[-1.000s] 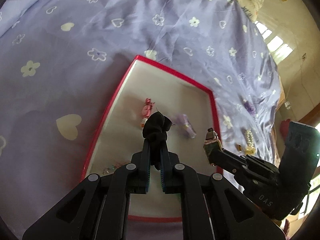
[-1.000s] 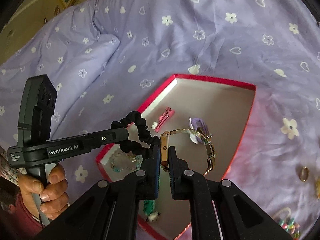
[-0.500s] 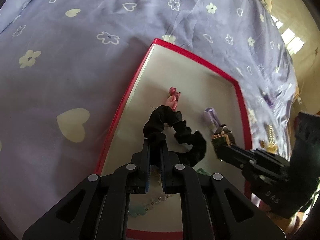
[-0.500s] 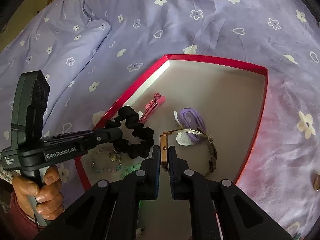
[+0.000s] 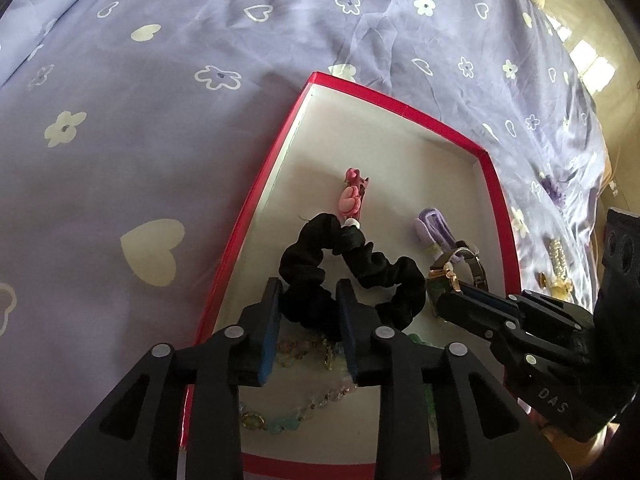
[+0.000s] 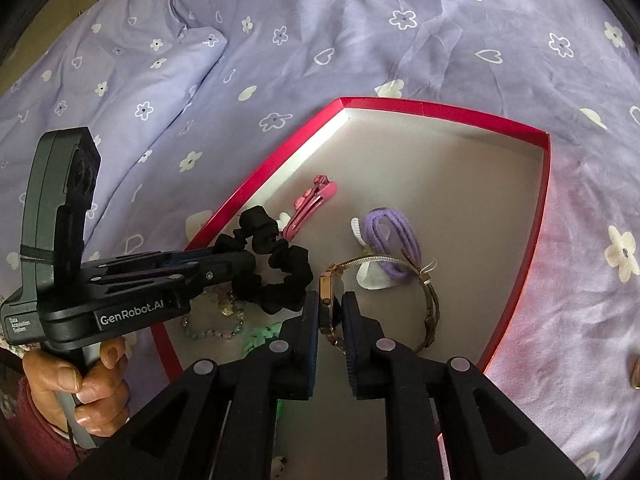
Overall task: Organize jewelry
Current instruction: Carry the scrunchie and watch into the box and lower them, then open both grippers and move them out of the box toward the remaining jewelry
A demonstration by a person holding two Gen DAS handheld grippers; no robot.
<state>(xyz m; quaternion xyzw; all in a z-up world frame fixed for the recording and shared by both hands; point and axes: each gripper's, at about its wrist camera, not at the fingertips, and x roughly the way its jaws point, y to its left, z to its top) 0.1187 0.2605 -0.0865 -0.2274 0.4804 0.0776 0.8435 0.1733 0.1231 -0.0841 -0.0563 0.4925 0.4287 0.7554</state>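
both grippers lowered into red box [image 5: 492, 184]; jaws opening, releasing scrunchie [image 5: 348, 272], watch [image 6: 332, 304].

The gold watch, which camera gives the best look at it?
The right wrist view: the gold watch shows its case edge-on between the opening right gripper plus its whole band loop. The left wrist view shows only its case and a bit of band.

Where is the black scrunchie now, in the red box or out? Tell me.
In. The black scrunchie lies on the red box floor, between the opening jaws of the left gripper.
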